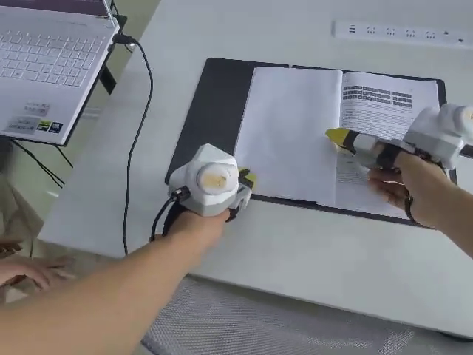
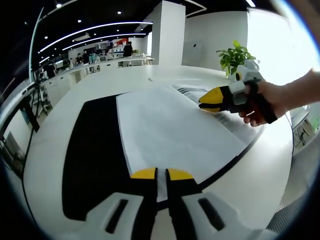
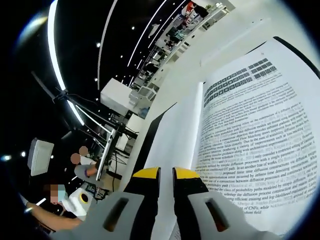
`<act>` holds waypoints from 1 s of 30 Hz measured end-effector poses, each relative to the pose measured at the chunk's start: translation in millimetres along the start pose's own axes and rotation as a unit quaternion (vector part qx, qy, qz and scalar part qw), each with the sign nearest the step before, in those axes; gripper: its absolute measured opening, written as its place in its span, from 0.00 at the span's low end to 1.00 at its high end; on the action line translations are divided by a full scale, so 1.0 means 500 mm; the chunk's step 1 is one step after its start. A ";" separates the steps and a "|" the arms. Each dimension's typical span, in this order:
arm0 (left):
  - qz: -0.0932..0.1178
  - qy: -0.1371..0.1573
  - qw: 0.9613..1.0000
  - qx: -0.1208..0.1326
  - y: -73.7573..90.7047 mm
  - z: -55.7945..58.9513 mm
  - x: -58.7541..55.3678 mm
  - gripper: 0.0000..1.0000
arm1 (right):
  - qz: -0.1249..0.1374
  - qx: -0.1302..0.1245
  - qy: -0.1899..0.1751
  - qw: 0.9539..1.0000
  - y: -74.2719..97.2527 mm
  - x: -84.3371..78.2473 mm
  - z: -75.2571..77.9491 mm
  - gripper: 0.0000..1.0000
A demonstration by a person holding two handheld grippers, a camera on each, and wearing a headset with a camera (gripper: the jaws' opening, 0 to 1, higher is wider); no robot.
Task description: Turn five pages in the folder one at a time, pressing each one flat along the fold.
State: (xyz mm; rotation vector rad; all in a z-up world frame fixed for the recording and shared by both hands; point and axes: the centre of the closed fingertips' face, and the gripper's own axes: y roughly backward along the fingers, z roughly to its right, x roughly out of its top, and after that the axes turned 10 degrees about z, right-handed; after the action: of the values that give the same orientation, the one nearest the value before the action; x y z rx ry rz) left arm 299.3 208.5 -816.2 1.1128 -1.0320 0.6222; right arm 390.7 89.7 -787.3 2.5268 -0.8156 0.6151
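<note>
Folder (image 1: pixel 211 111) open mid-frame, left gripper (image 1: pixel 247 179) and right gripper (image 1: pixel 336 137) both nearly closed; risks creasing the blank page (image 1: pixel 292 126) if pressing off the fold.

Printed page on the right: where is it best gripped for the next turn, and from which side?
Probably at its free outer edge, approached from the right. The printed page lies flat and is bound at the fold, where the right gripper sits, so only that edge can lift.
</note>
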 end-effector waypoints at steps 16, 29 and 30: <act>0.005 0.013 1.000 -0.011 -0.002 -0.002 -0.005 0.05 | 0.019 -0.017 -0.051 0.998 -0.060 0.067 0.056 0.00; 0.008 0.022 1.000 -0.015 -0.001 -0.003 -0.004 0.03 | 0.040 -0.037 -0.074 0.996 -0.107 0.119 0.079 0.00; 0.008 0.022 1.000 -0.016 -0.001 -0.004 -0.004 0.03 | 0.044 -0.039 -0.077 0.995 -0.111 0.123 0.080 0.00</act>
State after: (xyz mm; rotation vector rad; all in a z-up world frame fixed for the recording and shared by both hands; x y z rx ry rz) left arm 299.6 210.1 -818.6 1.0592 -1.0101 0.6392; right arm 481.4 83.7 -801.8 2.5009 -0.9901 0.4109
